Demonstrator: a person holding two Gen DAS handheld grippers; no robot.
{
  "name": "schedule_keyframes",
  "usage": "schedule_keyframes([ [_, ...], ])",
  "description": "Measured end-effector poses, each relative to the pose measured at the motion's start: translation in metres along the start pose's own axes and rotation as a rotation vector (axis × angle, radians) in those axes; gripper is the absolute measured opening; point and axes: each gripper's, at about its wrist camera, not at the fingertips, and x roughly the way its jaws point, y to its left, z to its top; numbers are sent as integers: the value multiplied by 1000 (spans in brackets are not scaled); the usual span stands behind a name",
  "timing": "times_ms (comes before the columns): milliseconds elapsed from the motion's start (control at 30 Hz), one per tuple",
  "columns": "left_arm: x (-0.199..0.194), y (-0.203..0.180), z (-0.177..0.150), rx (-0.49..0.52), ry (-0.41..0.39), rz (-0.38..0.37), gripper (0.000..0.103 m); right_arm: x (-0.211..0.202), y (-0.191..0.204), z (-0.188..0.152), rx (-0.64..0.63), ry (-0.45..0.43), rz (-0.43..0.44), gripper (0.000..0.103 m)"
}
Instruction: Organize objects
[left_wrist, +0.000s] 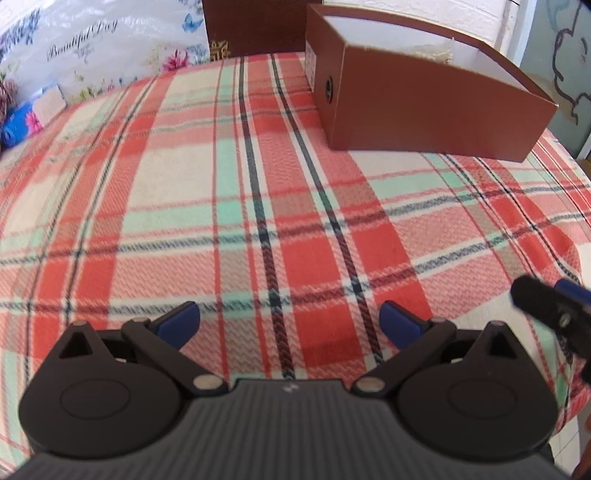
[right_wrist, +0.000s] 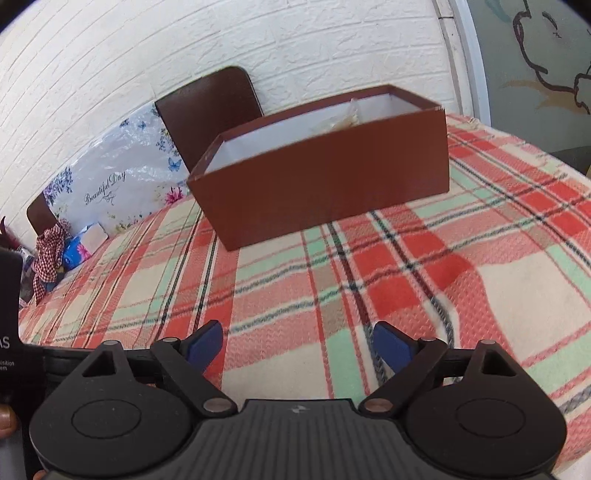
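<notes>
A brown open box (left_wrist: 424, 107) with a white inside stands on the plaid blanket (left_wrist: 221, 206), far from both grippers; pale crumpled paper (right_wrist: 343, 120) lies inside it. My left gripper (left_wrist: 290, 321) hovers over bare blanket, open, with nothing between its blue pads. In the right wrist view the same box (right_wrist: 325, 184) sits ahead and my right gripper (right_wrist: 297, 345) is open and empty above the blanket. The right gripper's finger (left_wrist: 546, 306) shows at the right edge of the left wrist view.
A brown lid (right_wrist: 210, 107) leans on the white brick wall behind the box. A floral plastic bag (right_wrist: 118, 184), a blue pack (right_wrist: 75, 254) and a checked cloth (right_wrist: 48, 254) lie at the far left. The blanket's edge drops off at the right.
</notes>
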Motion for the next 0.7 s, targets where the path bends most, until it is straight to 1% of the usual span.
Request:
schedule_keyframes([
  [100,-14,1,11,1,-38,1,103,-9,2,14,6,-31,3,90],
  [200,-35,0,21,7,-108,4,103,-24,6,25,26,-81,13,92],
  [233,-43,-2,24,15,-138,7,103,-29,7,26,30,-102,15,94],
  [300,-56,-5,28,28,-191,9,103,-37,11,27,26,-131,14,96],
  [433,-72,-11,32,45,-258,0,103,-42,16,23,9,-154,2,96],
  [533,-75,-15,32,61,-272,28,103,-37,14,19,16,-151,-14,96],
  [633,-75,-15,32,76,-266,65,103,-34,12,16,37,-142,-22,96],
  [700,-74,-13,32,71,-254,67,103,-34,12,16,40,-146,-21,96],
])
